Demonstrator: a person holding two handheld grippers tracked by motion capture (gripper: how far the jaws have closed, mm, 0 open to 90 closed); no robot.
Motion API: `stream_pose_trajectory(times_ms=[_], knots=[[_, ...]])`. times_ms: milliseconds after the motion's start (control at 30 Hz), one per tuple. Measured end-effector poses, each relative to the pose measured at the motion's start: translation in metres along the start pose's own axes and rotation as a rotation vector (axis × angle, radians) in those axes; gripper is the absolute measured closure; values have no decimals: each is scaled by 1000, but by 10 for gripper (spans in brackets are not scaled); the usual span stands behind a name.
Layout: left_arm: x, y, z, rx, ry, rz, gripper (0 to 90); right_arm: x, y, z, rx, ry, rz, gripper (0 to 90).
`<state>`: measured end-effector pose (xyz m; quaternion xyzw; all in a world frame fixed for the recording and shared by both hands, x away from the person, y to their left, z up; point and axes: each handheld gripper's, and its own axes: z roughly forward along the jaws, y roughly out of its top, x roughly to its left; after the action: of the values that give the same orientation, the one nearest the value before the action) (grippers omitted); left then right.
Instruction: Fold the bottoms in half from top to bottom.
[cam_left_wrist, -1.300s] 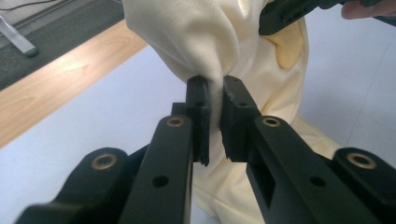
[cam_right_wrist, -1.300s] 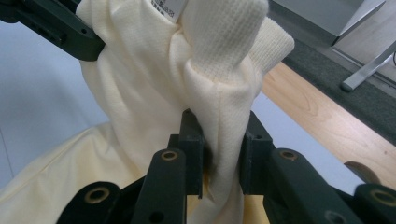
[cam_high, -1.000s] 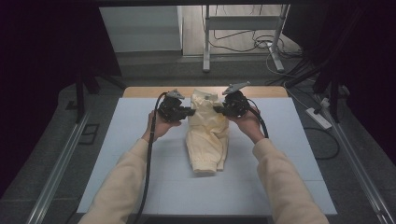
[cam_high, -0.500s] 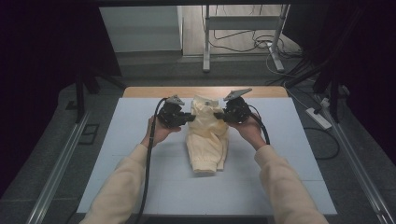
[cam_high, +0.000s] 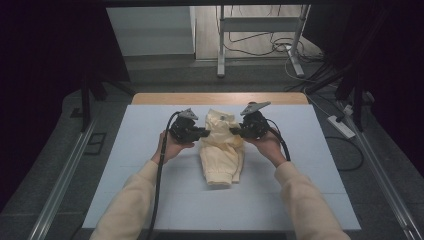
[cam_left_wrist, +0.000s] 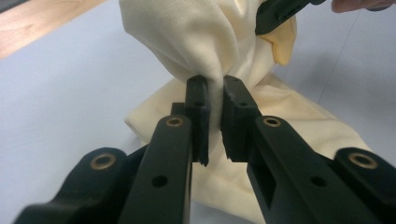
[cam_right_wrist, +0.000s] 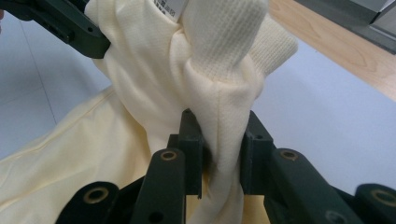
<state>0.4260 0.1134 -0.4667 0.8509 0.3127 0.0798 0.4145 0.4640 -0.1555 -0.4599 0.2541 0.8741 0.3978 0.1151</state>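
A: Sweatshirt, cream, sits mid-bench on the pale blue mat; lower part lies flat toward the person, top end is lifted and bunched.

B: Left tongs?

A: Clamped on a thin fold at the garment's left side, jaws nearly together w/ cloth pinched between.

B: Right tongs?

A: Gripping a thicker bunch by the ribbed collar, jaws a bit wider apart. Both point inward, facing each other.

B: Beyond?

A: Bench's wooden edge at the far side.
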Motion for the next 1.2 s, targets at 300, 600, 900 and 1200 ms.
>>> stream_pose_trajectory(times_ms=[300,600,900,1200], knots=[[-5,-12,3,18,-3,2,807,8,-12,4,4,15,3,732],[-10,-29,6,30,-17,-5,799,19,-25,10,15,32,-5,728],[-16,-37,5,38,-21,-1,787,25,-30,9,10,40,3,725],[-20,-45,7,47,-26,-2,757,32,-38,9,14,40,-16,713]])
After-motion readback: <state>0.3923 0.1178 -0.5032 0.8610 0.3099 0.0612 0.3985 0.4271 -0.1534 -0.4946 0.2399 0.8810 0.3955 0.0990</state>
